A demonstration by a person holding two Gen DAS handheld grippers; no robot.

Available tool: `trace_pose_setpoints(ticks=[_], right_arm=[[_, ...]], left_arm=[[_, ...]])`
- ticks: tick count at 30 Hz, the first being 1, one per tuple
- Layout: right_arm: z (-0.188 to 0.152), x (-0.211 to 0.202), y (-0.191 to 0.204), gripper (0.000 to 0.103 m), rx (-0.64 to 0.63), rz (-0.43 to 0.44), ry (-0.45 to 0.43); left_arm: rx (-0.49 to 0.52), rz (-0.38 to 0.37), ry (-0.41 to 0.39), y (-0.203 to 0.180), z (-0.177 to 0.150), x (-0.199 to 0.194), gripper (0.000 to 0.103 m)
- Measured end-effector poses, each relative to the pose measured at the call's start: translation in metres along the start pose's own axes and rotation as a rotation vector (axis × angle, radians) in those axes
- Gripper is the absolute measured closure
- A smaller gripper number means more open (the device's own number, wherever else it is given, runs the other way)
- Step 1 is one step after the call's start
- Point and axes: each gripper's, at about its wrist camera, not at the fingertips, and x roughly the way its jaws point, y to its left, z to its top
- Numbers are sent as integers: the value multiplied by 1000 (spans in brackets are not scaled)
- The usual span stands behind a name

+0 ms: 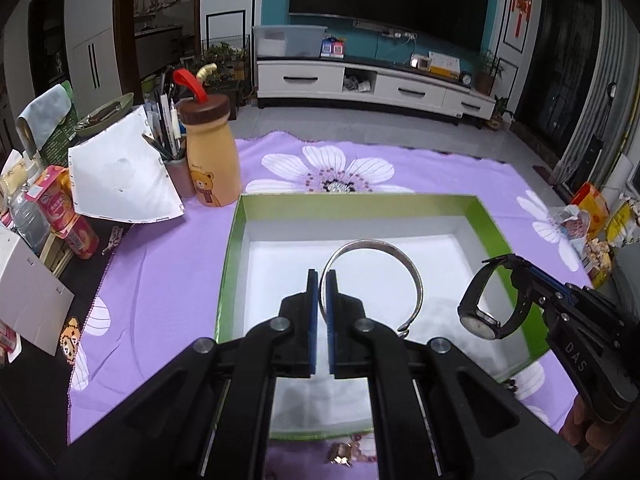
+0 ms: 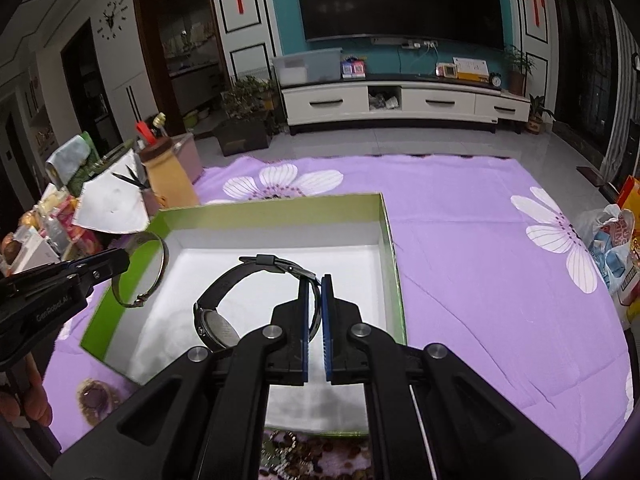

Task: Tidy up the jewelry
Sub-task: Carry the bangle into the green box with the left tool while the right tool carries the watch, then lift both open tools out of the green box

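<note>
Both pieces are in the air above the box, so the step in hand looks like carrying the jewelry in for placing. The left tongs (image 1: 322,280) are pinched narrow on the silver open metal bangle (image 1: 412,276), which hangs over the white floor of the shallow green-walled cardboard box (image 1: 360,202). The right tongs (image 2: 315,286) are closed on the strap of the black wristwatch with a round pale dial (image 2: 218,326), held over the right part of the same box, its dial hanging lowest.

The box stands on the worktop, on a purple cloth printed with white flowers (image 2: 480,240). Its floor appears bare; nothing can be seen lying in it yet. More beaded pieces (image 2: 296,452) lie on the cloth at the box's near wall, partly hidden by the tongs.

The next move probably calls for lowering each piece to the floor, apart from the other, before the tongs release.
</note>
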Motion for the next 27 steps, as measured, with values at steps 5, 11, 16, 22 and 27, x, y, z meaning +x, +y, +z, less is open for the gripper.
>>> trace_pose_setpoints(ticks=[5, 11, 16, 22, 27], right_arm=[[-2, 23, 3, 96, -7, -20, 51], [-7, 33, 7, 80, -12, -28, 102], [-7, 18, -1, 68, 27, -30, 74], [-16, -16, -6, 58, 44, -3, 33], [-39, -46, -8, 47, 50, 33, 33]], left_arm=[[12, 34, 45, 1, -4, 22, 100], [15, 40, 62, 0, -8, 29, 94], [17, 46, 34, 0, -5, 16, 66], [-9, 35, 1, 4, -7, -10, 27], [-38, 10, 1, 8, -24, -35, 13]])
